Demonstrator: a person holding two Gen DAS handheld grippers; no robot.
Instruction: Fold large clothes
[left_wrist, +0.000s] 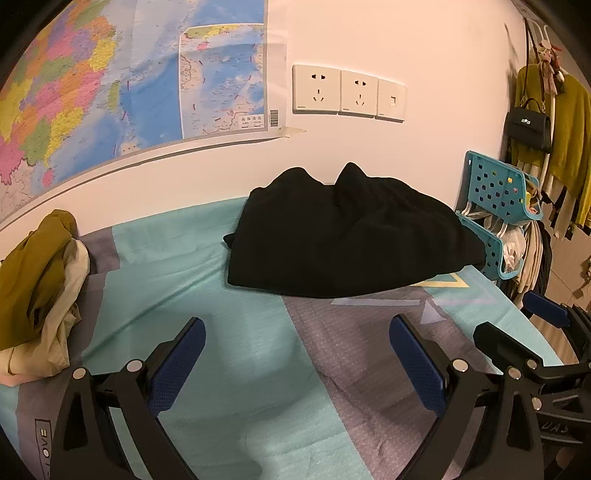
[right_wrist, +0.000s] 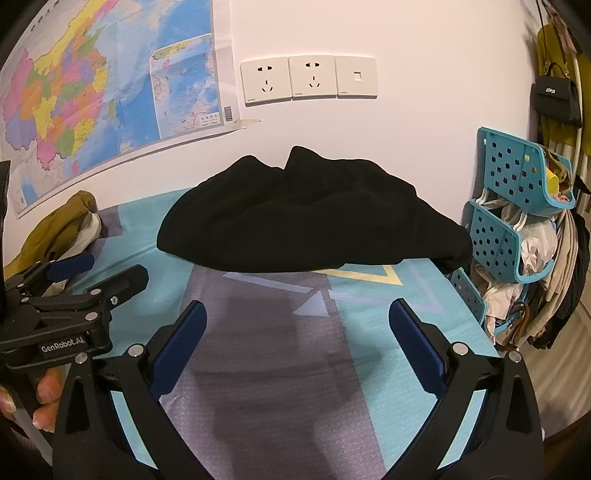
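Two hand-held grippers, left and right, hover with fingers apart and empty before the black garment, heaped lengthwise along the bed's far, wall-side edge (the right seems nearer).

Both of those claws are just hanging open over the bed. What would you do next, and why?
Probably move both forward to the black garment. It lies bunched in a heap near the wall, unfolded, and the left gripper and right gripper hover open and empty over bare bedsheet short of it. Taking its near edge would let them spread it flat.
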